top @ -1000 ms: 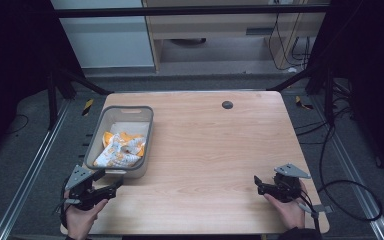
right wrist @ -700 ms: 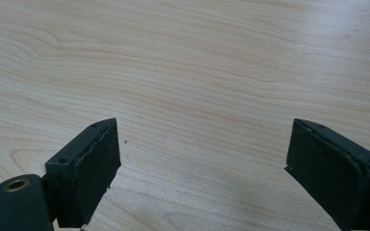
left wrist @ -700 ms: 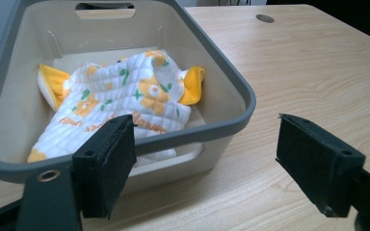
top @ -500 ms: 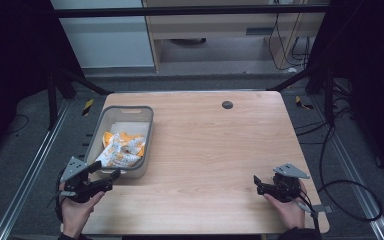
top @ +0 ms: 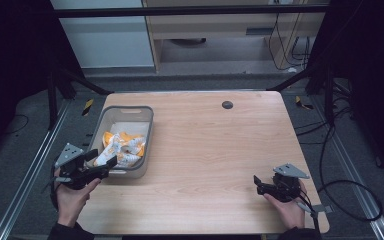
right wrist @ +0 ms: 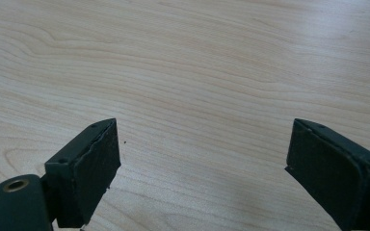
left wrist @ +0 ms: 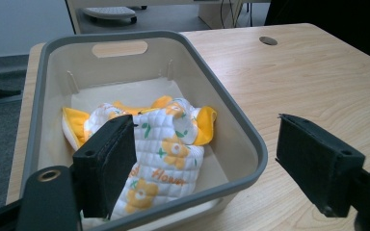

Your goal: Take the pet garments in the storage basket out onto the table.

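Note:
A grey plastic bin [top: 147, 131] [left wrist: 231, 127] stands at the left of the wooden table. Inside it lies a crumpled white and orange quilted cloth [top: 119, 148] [left wrist: 159, 149] with bear prints. My left gripper [top: 102, 167] [left wrist: 207, 163] is open at the bin's near rim, pointing into it, with nothing between its jaws. My right gripper [top: 258, 185] [right wrist: 204, 168] is open low over the bare table near the front right corner, and it holds nothing.
A small dark round hole [top: 227, 104] [left wrist: 268, 40] marks the far part of the wooden table [top: 220, 150]. Cables [top: 350, 200] lie on the floor to the right. Metal frame bars run along the left side.
My left gripper has moved left and slightly away from the front edge, settling at the bin's near rim. The right gripper has stayed still.

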The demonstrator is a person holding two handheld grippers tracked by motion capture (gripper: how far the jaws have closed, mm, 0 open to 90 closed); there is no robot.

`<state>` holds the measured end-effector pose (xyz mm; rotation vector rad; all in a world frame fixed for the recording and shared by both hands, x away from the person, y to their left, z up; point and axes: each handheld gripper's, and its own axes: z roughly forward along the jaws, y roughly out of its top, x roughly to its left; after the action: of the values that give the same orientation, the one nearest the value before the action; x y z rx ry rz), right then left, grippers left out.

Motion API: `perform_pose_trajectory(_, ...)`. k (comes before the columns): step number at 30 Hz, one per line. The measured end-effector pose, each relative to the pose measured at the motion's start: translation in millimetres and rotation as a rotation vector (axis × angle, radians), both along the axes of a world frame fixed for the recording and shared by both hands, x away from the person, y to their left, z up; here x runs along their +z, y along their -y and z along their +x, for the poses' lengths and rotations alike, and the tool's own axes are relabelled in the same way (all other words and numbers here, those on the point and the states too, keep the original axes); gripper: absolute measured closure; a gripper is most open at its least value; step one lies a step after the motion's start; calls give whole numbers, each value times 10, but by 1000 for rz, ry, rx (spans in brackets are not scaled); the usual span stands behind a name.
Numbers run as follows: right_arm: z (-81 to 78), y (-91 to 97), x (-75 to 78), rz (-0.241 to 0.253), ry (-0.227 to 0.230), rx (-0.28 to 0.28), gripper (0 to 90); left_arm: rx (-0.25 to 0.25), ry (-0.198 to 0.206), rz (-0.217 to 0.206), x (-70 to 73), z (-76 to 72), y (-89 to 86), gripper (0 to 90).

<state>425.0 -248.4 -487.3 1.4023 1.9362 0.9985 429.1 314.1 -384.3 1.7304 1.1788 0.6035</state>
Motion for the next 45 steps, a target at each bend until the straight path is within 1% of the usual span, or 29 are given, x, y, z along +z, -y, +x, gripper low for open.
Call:
perform_pose_trajectory(4, 1, -1, -1, 1, -1, 2, 115, 0, -13, 12, 51, 69, 4, 212)
perform_pose_trajectory(7, -1, -7, 1, 6, -5, 6, 115, 0, -15, 21, 87, 118, 10, 212)
perform_pose_trajectory(15, 4, -8, -2, 4, -4, 7, 117, -6, -48, 50, 124, 243, 30, 211)
perform_pose_trajectory(21, 6, -10, -3, 7, -7, 8, 117, 1, -58, 69, 165, 343, 36, 212)
perform_pose_trajectory(24, 13, -5, -6, 3, -4, 10, 117, 4, -72, 94, 167, 410, 36, 212)
perform_pose_trajectory(27, 16, -1, -5, 3, -4, 7, 117, 4, -90, 110, 161, 476, 49, 211)
perform_pose_trajectory(31, 16, 1, -4, 4, -5, 6, 117, -11, -109, 128, 161, 541, 82, 210)
perform_pose_trajectory(38, 20, 8, -1, 4, -4, 7, 117, -35, -140, 153, 126, 618, 123, 209)
perform_pose_trajectory(41, 21, 8, 0, 4, -5, 8, 117, -43, -159, 166, 109, 650, 120, 209)
perform_pose_trajectory(43, 22, 6, -2, 4, -5, 10, 117, -46, -173, 164, 97, 676, 117, 209)
perform_pose_trajectory(45, 25, 0, -2, 6, -11, 10, 117, -48, -188, 178, 85, 709, 113, 209)
